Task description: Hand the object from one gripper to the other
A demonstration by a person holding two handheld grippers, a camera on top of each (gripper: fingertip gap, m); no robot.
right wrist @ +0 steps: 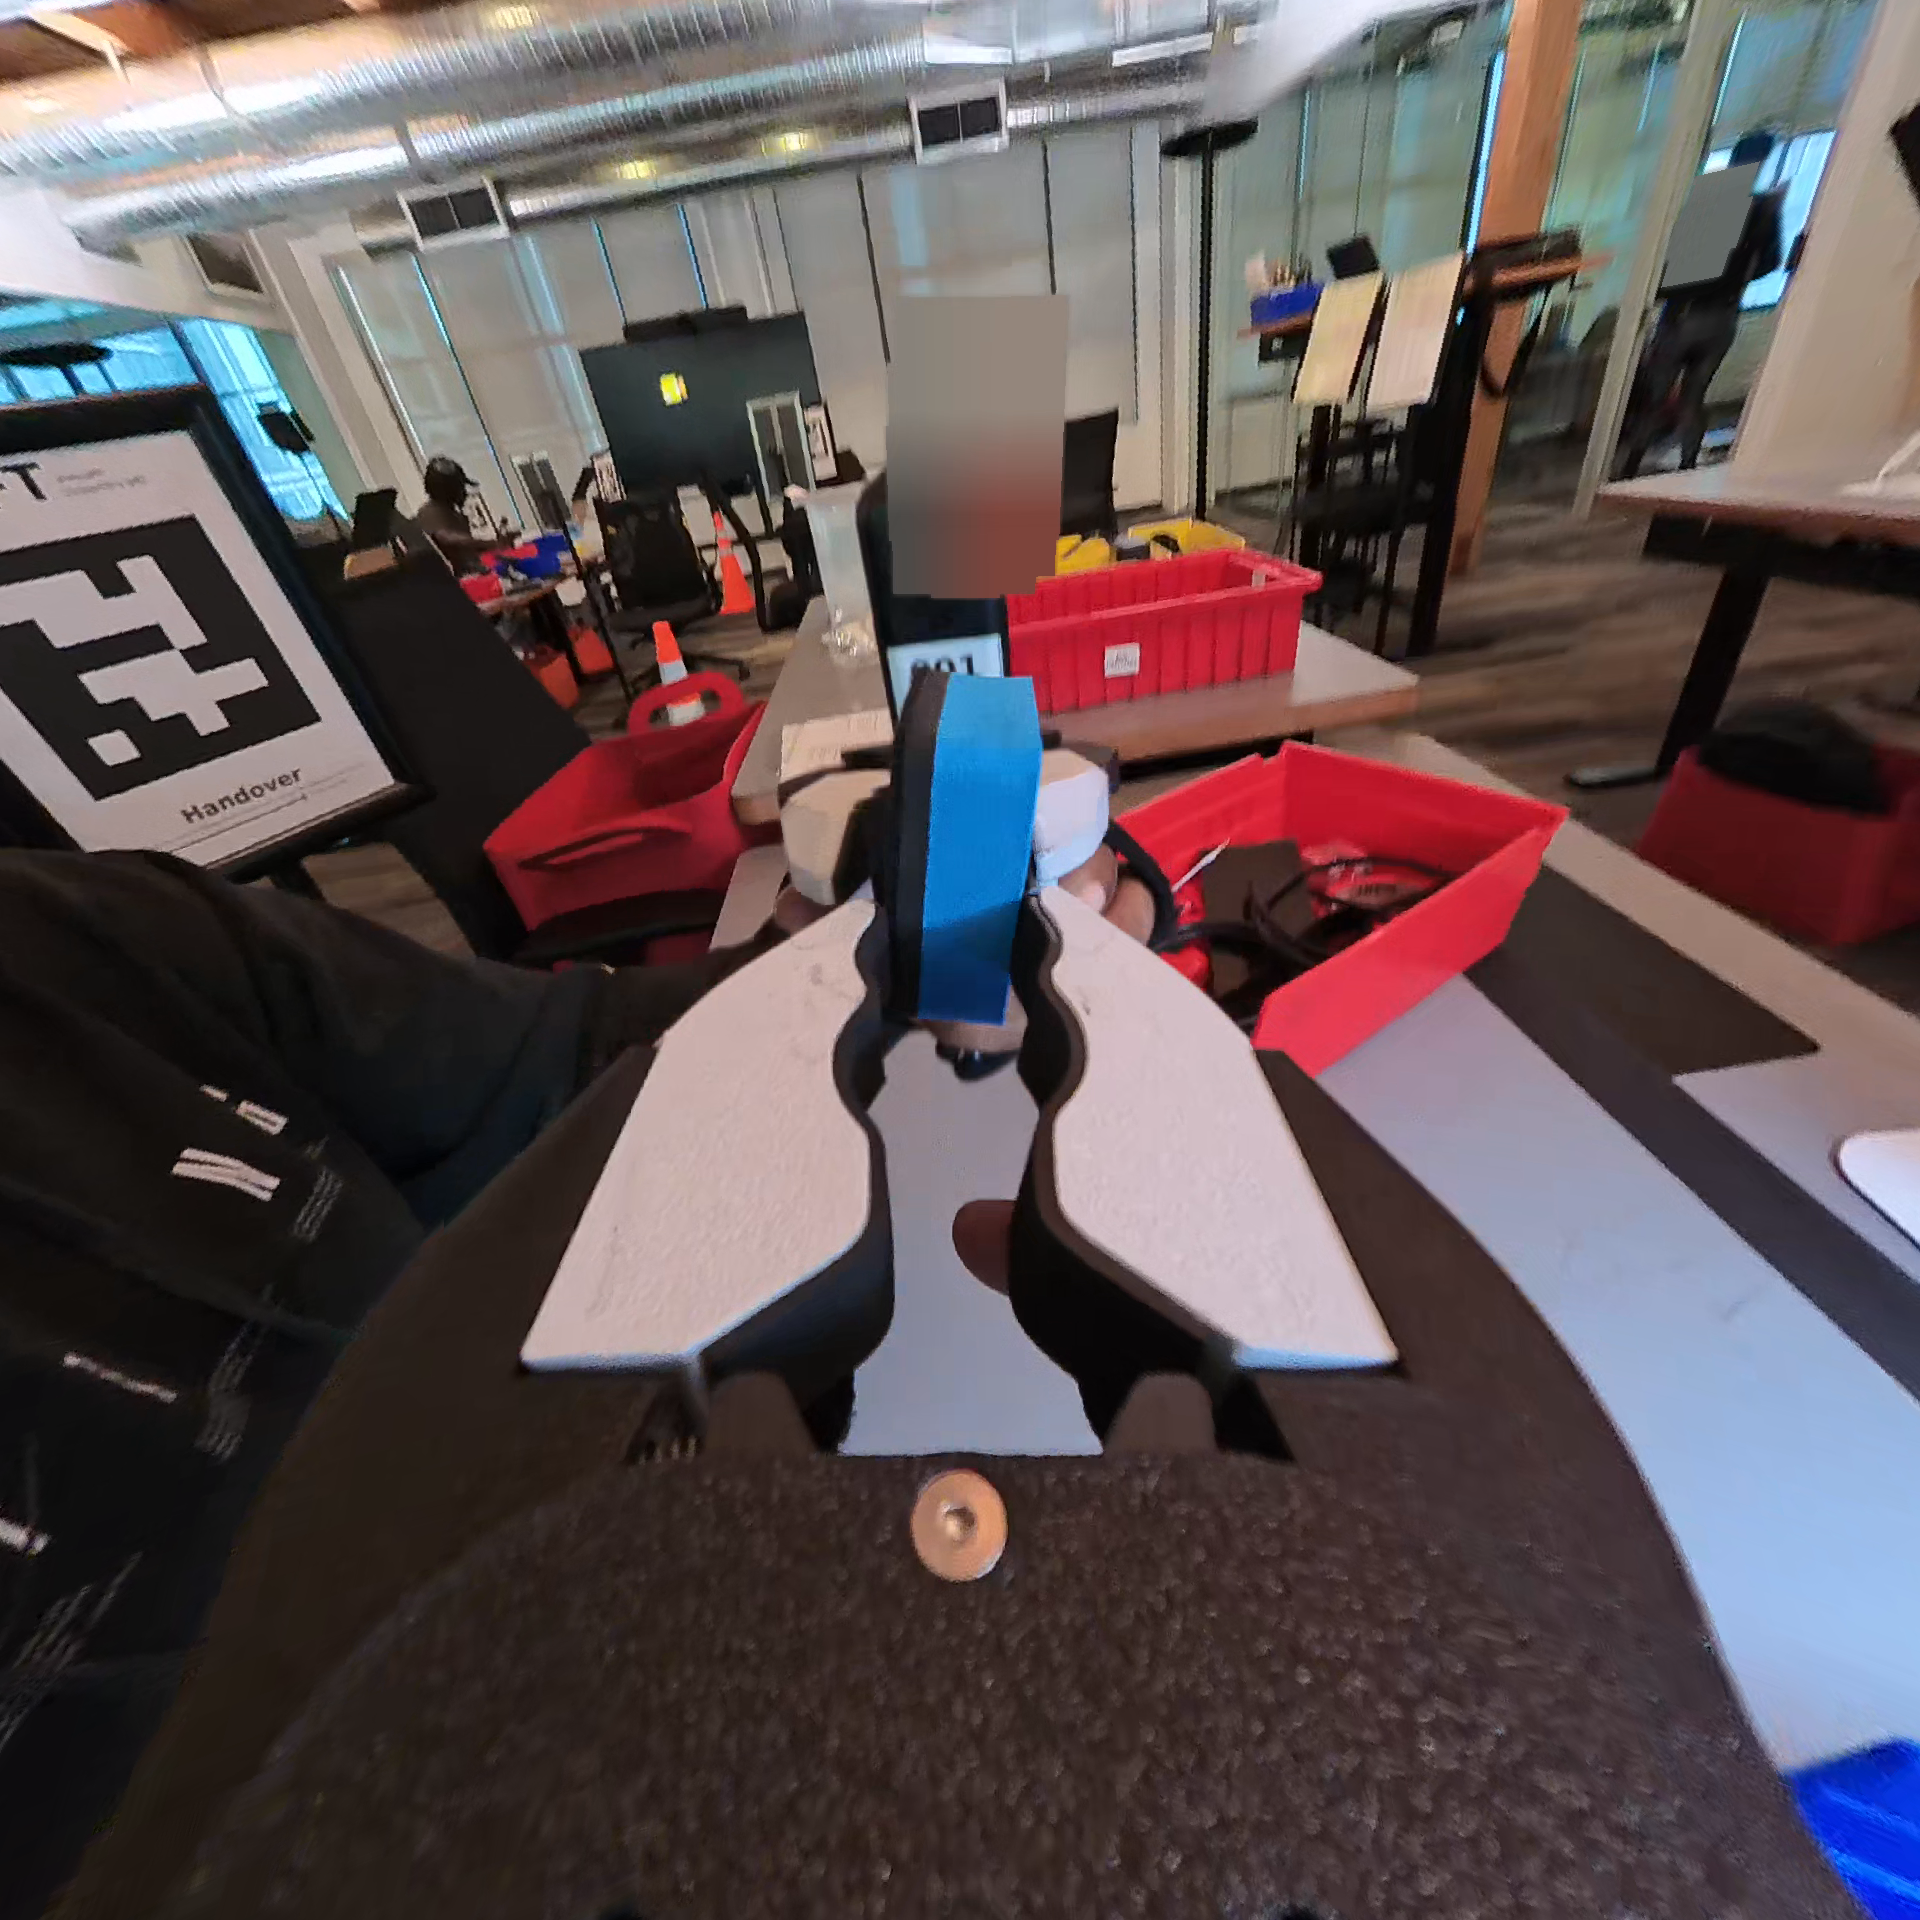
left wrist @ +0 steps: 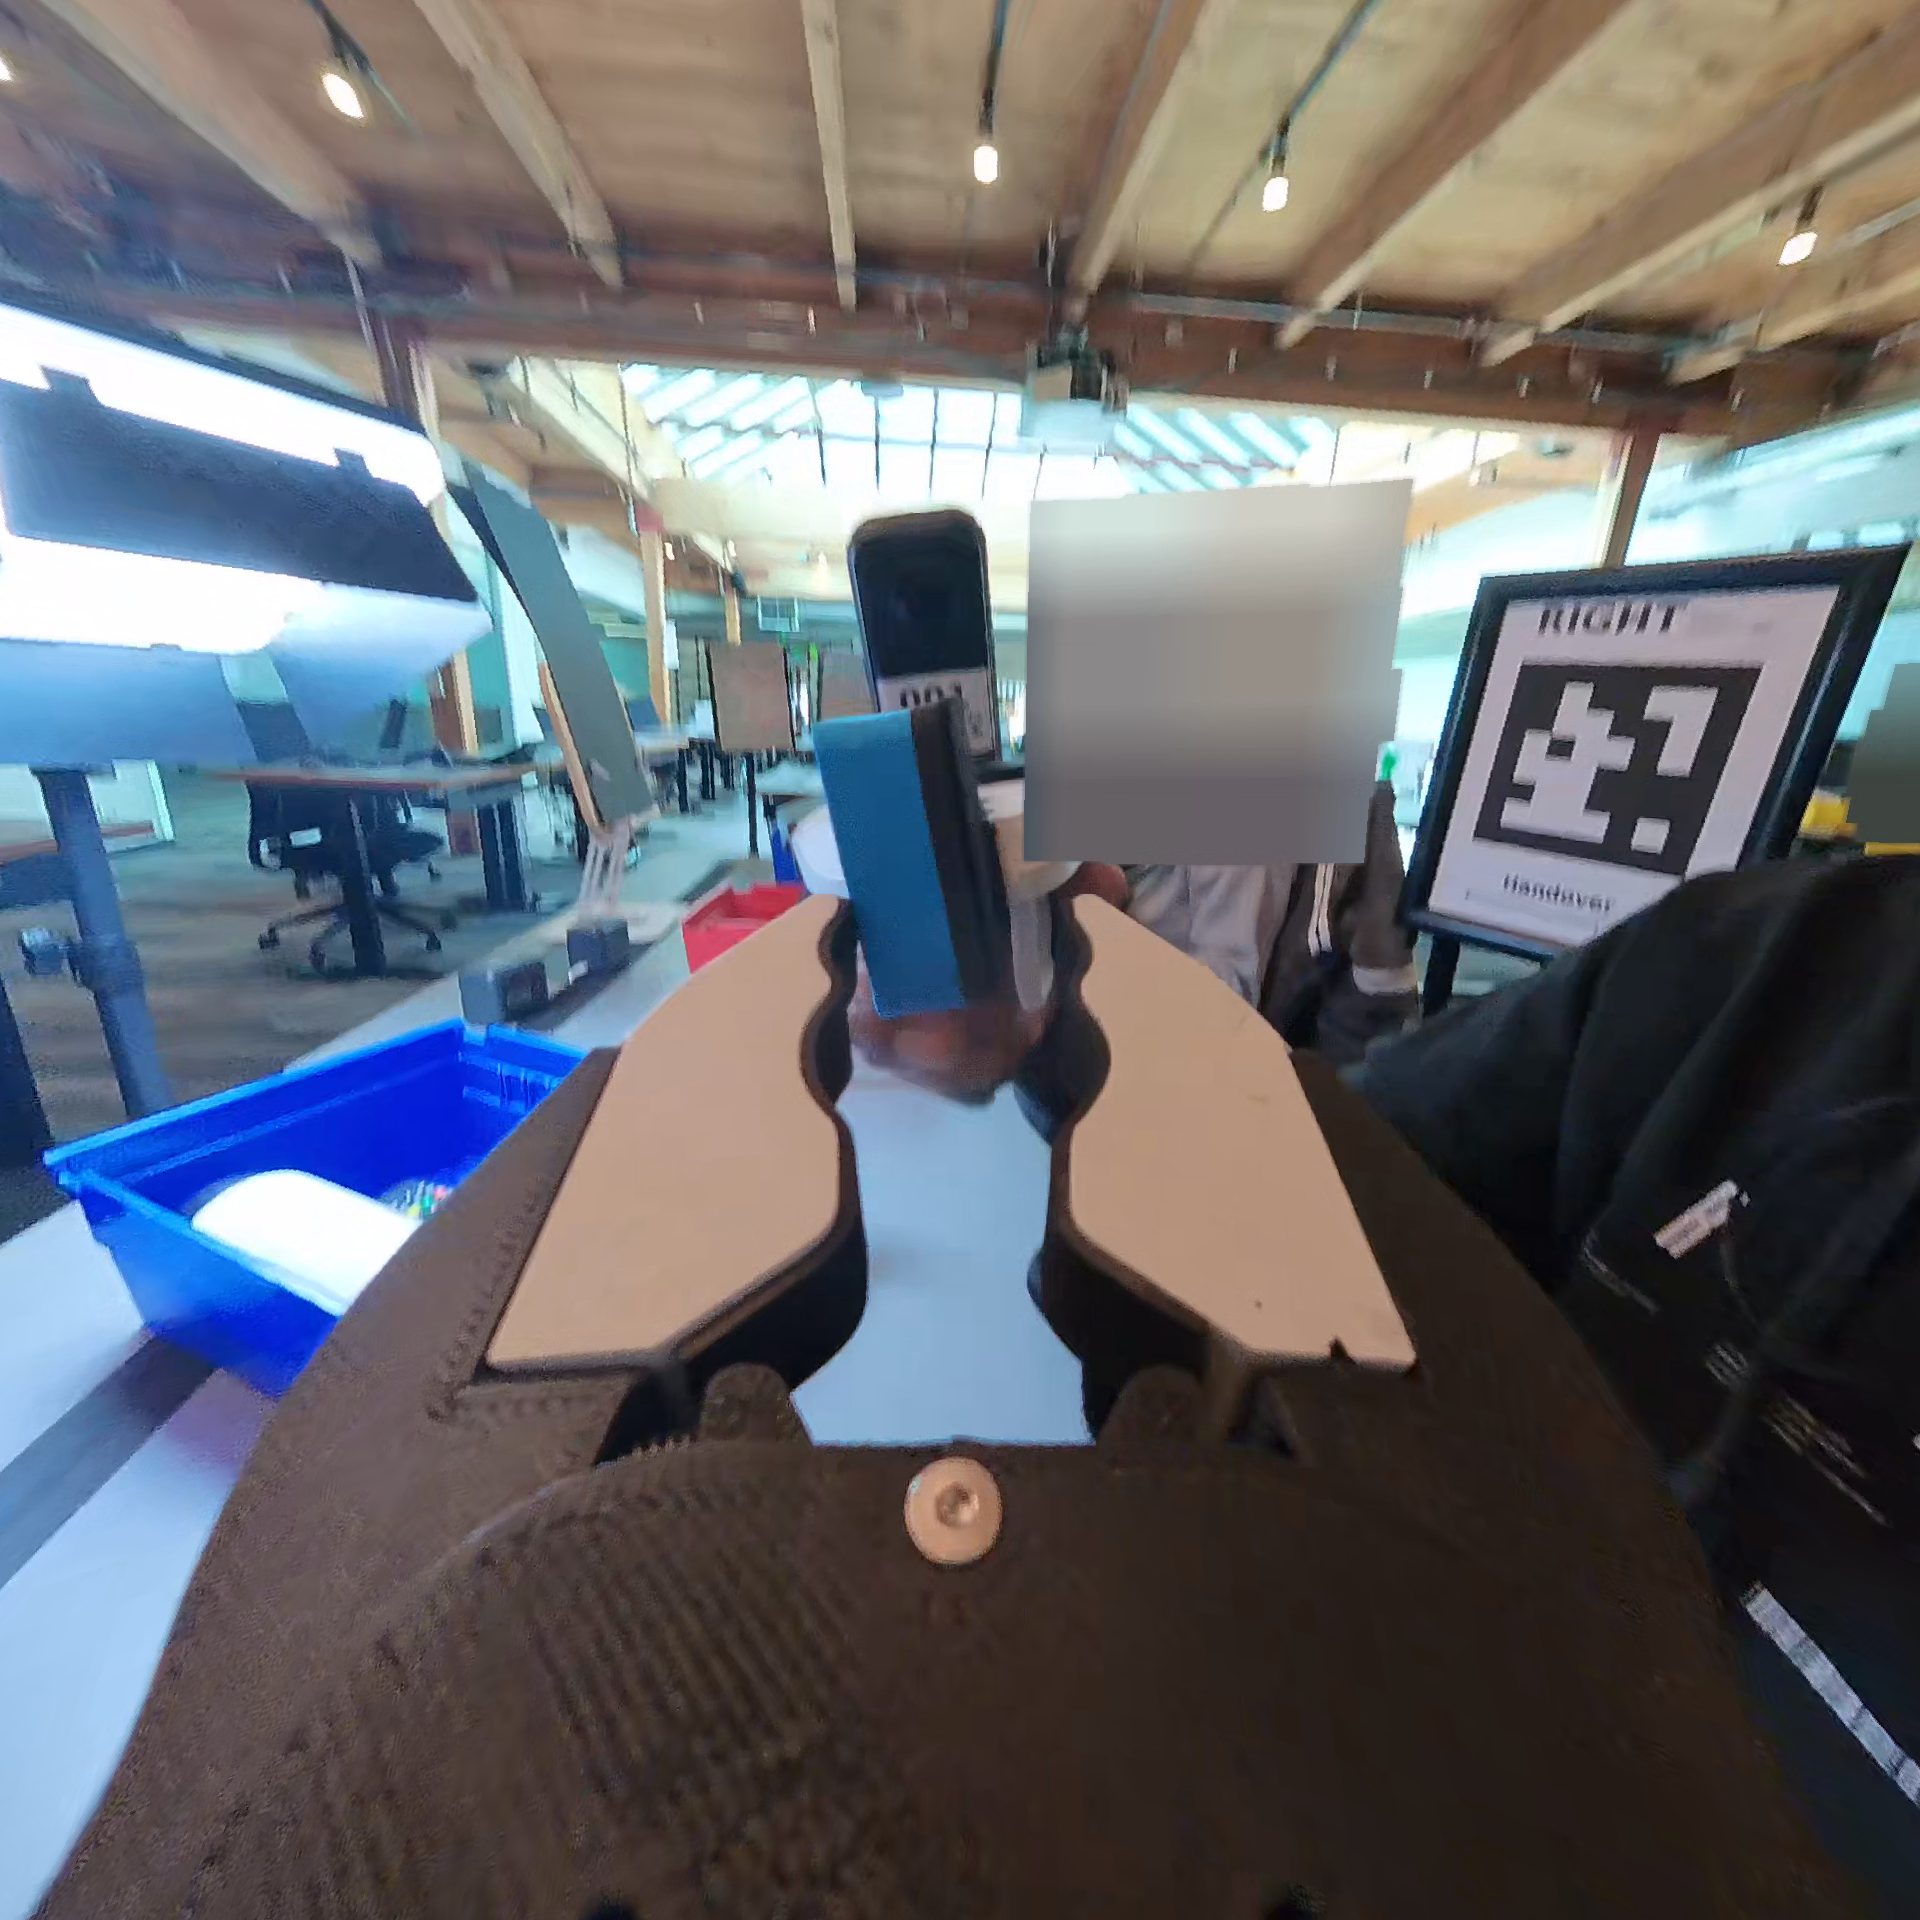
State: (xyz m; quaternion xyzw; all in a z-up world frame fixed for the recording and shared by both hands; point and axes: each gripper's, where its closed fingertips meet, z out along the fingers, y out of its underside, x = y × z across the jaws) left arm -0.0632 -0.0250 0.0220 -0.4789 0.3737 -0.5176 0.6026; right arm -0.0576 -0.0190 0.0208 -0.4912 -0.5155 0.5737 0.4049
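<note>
The block [right wrist: 977, 831], a blue foam face on a black back, stands upright in the air at 12 o'clock from the right gripper [right wrist: 956, 935], whose jaws look clenched on its lower end. The left gripper [left wrist: 951, 935] faces it with jaws released, straddling the same block [left wrist: 894, 862] without a clear squeeze. It looks light; the foam side should give and grip well, the black back probably stiffer. The left should pinch across the blue and black faces, above the right's hold.

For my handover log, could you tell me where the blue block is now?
In both wrist views the blue block stands centred, upright between both grippers' fingertips.
</note>
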